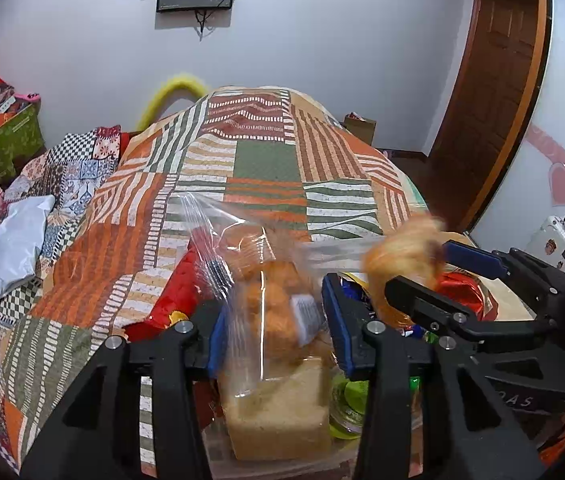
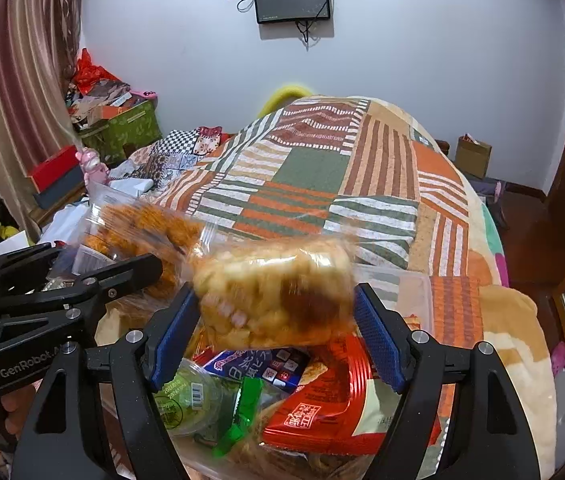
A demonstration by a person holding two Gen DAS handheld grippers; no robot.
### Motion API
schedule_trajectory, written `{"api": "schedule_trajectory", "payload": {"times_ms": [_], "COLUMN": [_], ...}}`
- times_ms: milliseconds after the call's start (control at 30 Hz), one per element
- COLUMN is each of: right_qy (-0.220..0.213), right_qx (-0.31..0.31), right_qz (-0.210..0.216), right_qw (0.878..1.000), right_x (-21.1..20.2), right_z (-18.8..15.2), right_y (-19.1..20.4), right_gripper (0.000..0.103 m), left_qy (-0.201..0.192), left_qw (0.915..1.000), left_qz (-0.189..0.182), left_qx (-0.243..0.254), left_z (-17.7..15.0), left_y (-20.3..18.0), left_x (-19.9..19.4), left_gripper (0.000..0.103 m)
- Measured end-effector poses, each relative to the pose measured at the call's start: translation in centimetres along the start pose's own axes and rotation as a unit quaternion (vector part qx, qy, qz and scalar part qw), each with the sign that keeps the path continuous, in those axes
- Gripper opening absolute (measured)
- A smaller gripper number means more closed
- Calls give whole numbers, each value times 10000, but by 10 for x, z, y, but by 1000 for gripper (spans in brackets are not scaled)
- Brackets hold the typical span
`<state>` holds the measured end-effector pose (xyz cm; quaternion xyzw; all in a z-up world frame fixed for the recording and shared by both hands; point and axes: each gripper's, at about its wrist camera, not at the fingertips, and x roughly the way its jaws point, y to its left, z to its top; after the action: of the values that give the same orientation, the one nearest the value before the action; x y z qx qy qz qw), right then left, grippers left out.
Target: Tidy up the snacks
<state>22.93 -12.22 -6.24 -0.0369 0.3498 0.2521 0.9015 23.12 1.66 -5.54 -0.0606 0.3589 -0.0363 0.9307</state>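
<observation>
My left gripper (image 1: 274,312) is shut on a clear bag of orange fried snacks (image 1: 270,304), held above a pile of snacks; the same bag shows blurred in the right wrist view (image 2: 142,228). My right gripper (image 2: 276,316) is shut on a clear bag of pale yellow puffed snacks (image 2: 278,292), which also shows in the left wrist view (image 1: 398,256). Under both grippers lie a red packet (image 2: 322,404), a blue packet (image 2: 258,364), a green-lidded cup (image 2: 186,400) and a tan block in plastic (image 1: 278,408).
A clear plastic container (image 2: 410,284) holds the pile on a bed with a patchwork quilt (image 2: 314,168). Cluttered boxes (image 2: 122,128) stand at the far left. A wooden door (image 1: 498,80) is at the right. A brown paper bag (image 2: 472,156) stands beyond the bed.
</observation>
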Motion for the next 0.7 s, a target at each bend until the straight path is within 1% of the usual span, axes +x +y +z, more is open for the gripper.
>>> {"api": "schedule_trajectory", "payload": {"times_ms": [67, 367, 433, 500, 533, 567, 700], "right_qy": [22, -40, -75, -125, -147, -184, -381], "right_qx": [60, 86, 78, 76, 74, 74, 121], "right_qz": [41, 63, 61, 64, 66, 51, 43], "right_qw": [10000, 9999, 9999, 9999, 9998, 9998, 9992], "right_x": [0, -13, -18, -26, -30, -36, -61], "right_z": [1, -3, -4, -6, -6, -7, -9], "right_y": [-3, -6, -7, -6, -6, -6, -5], "right_gripper": [74, 74, 74, 74, 74, 74, 74], "left_qy": [49, 88, 36, -77, -145, -231, -506], "left_qw": [10000, 9999, 9999, 9998, 9998, 9996, 9986], "left_qz": [-82, -134, -159, -156, -118, -89, -32], "left_qx": [-24, 3, 33, 73, 90, 110, 122], "left_z": [0, -4, -4, -5, -5, -5, -6], "left_y": [0, -9, -12, -16, -18, -20, -22], "left_x": [1, -8, -15, -26, -32, -38, -66], "left_gripper": [45, 50, 50, 54, 58, 60, 60]}}
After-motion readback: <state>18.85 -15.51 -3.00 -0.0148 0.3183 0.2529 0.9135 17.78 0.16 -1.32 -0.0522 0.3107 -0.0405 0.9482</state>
